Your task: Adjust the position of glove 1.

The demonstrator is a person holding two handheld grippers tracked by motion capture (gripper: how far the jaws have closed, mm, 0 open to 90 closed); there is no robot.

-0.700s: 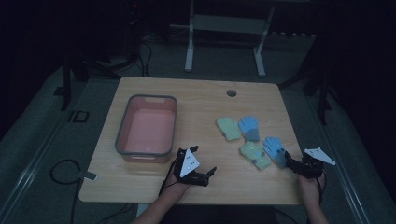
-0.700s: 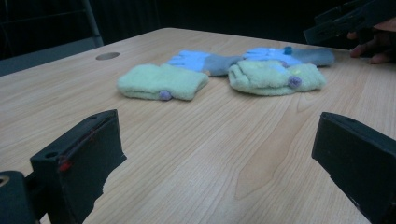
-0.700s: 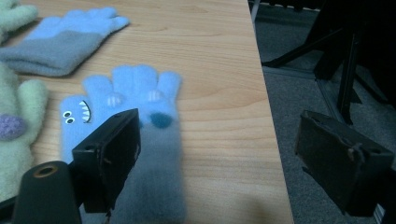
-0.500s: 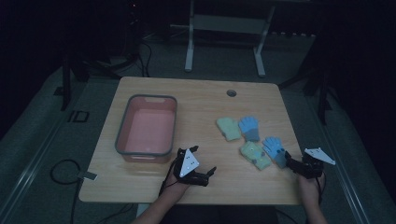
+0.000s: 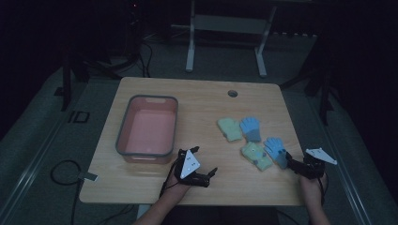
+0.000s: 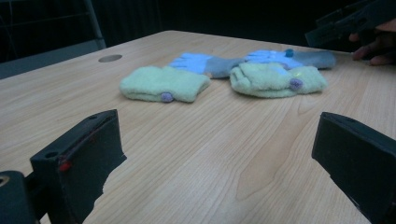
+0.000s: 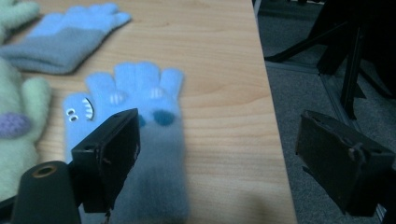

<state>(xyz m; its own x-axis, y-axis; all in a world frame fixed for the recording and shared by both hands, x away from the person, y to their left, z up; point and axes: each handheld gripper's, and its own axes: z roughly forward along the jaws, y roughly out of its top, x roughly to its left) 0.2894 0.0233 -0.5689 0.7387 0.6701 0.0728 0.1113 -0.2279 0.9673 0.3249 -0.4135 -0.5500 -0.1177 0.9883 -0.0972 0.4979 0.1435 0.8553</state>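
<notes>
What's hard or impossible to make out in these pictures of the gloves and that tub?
- Near blue glove: in the right gripper view its cuff is blurred and partly behind a black jaw.
- Face on that glove: only part shows there; too small in the high view.
- Pink tub: the high view is dim, so its floor is hard to read.
- Nearer green glove: cut off by the right gripper view's left edge.

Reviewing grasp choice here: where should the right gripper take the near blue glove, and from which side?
Probably the grey cuff of the near blue glove, approached low from the person's side. It lies flat with the cuff toward the open right gripper, fingers pointing away, and a green glove close alongside.
</notes>
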